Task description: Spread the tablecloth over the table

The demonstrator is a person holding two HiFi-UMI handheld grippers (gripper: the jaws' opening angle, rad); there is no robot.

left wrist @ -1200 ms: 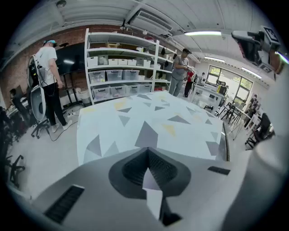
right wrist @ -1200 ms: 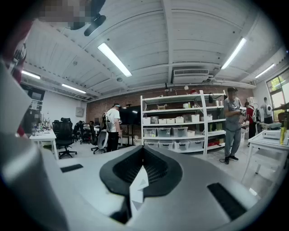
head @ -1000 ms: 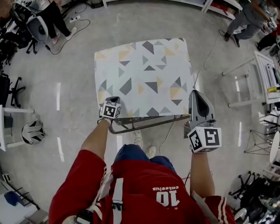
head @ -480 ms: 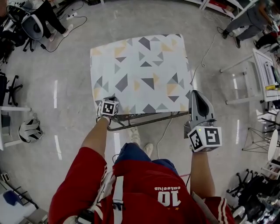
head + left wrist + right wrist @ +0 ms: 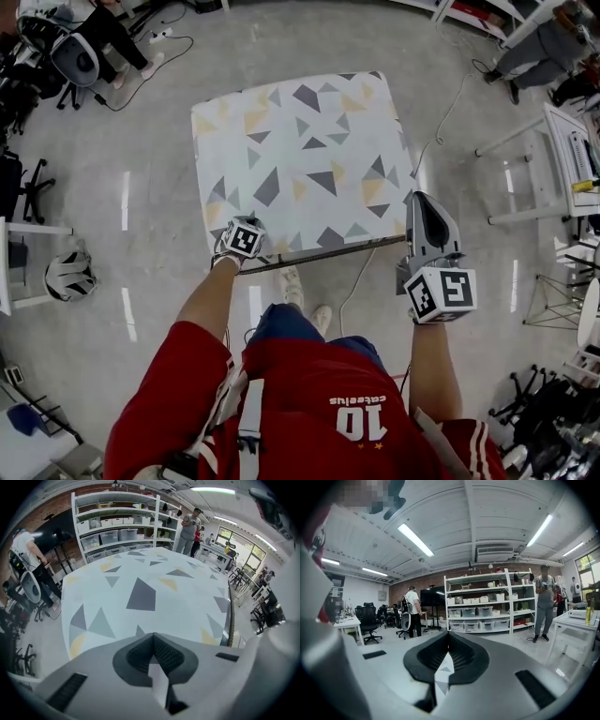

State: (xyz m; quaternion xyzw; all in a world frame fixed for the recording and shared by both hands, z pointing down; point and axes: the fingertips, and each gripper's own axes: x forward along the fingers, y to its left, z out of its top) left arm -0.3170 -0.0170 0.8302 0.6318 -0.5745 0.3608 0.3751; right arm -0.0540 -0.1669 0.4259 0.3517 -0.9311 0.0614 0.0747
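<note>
Patterned tablecloth lies over table, 12 o'clock of person. Left gripper, cloth's 7 o'clock, pinches near-left hem. Right gripper, 4 o'clock, pinches near-right corner. Change: bare rim, wide second ago, now thin strip. Near edge almost covered.

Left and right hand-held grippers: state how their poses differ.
The left hand-held gripper points steeply down over the tablecloth; the right hand-held gripper points about level, toward shelves. The left one sits at its near-left corner, the right one beside its near-right edge. Both are shut on the tablecloth.
</note>
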